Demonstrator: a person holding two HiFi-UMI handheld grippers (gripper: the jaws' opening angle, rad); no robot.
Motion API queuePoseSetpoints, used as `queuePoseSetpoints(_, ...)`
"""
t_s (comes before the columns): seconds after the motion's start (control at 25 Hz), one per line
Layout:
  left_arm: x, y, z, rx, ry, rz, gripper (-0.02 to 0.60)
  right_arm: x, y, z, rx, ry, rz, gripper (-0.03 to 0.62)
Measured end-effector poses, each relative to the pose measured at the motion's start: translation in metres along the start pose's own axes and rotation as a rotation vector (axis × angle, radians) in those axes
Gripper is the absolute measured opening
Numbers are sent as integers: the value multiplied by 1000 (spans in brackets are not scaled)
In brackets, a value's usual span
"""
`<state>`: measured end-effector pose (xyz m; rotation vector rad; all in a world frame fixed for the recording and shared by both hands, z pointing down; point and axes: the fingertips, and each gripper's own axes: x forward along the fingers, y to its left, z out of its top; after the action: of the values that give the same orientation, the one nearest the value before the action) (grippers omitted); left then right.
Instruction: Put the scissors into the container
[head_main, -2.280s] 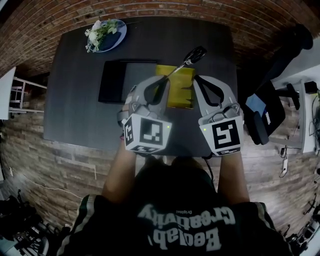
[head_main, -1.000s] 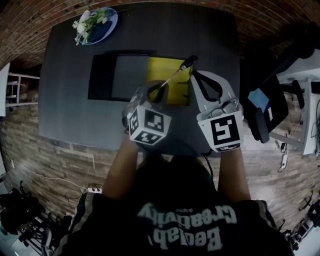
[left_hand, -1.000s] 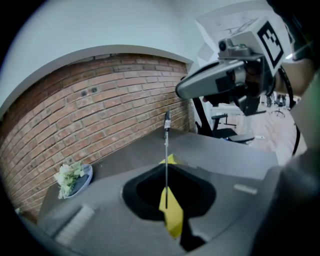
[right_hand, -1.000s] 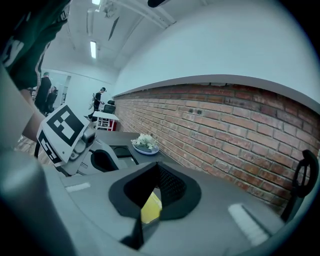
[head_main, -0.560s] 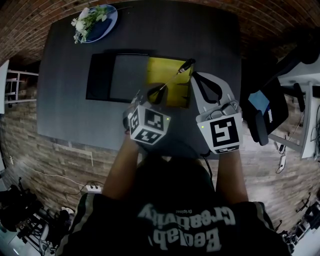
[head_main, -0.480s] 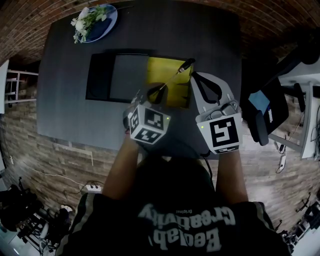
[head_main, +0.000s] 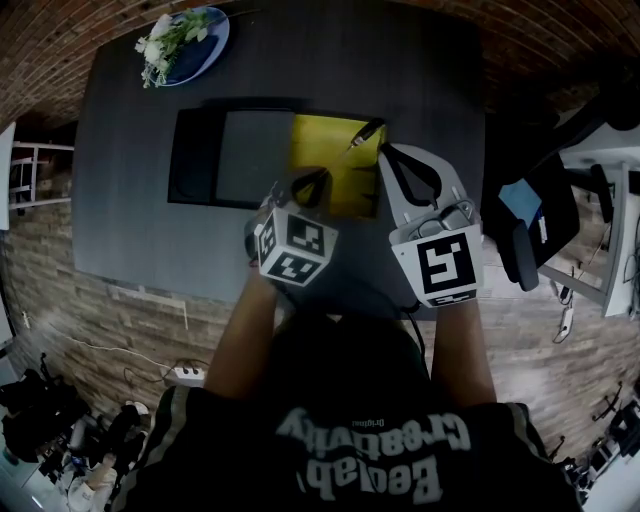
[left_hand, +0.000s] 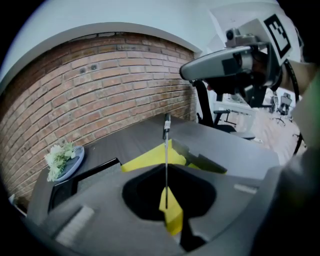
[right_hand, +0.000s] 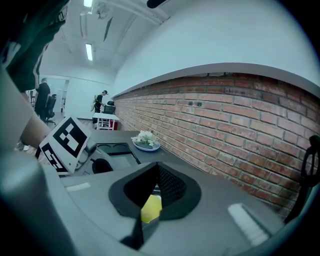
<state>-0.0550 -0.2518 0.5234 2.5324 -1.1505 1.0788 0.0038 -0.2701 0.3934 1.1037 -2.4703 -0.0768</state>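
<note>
The scissors (head_main: 345, 150) are thin metal blades with a black handle (head_main: 371, 128). My left gripper (head_main: 305, 186) is shut on the blade end, and the handle points away over the yellow compartment (head_main: 335, 195) of the black container (head_main: 192, 158). In the left gripper view the blade (left_hand: 166, 160) runs straight up from the shut jaws (left_hand: 167, 212) to the black handle (left_hand: 166, 122), with the yellow compartment (left_hand: 147, 159) beyond. My right gripper (head_main: 405, 172) hovers just right of the container, shut with nothing in it (right_hand: 150, 212).
The container also has a grey section (head_main: 252, 155) left of the yellow one. A blue plate with white flowers (head_main: 185, 40) sits at the dark table's (head_main: 130, 230) far left corner. A black office chair (head_main: 530, 215) stands off the table's right edge. A brick wall runs along the far side.
My left gripper has carried the scissors in over the yellow compartment, and the handle now sits lower and nearer the container. The right gripper has kept its place beside it.
</note>
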Motion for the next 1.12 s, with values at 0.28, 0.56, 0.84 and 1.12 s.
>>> queuePoseSetpoints(0.28, 11, 0, -5, -16, 25, -11, 14, 6, -4, -6, 17, 13, 7, 6)
queuePoseSetpoints(0.56, 20, -2, -15, -30, 56, -24, 14, 9, -3, -8, 18, 11, 11, 6)
queuePoseSetpoints(0.84, 27, -3, -23, -37, 80, -35, 14, 10, -7, -13, 22, 26, 12, 6)
queuePoseSetpoints(1.12, 33, -3, -26, -30, 101, -34, 14, 12, -10, -16, 22, 26, 8, 6)
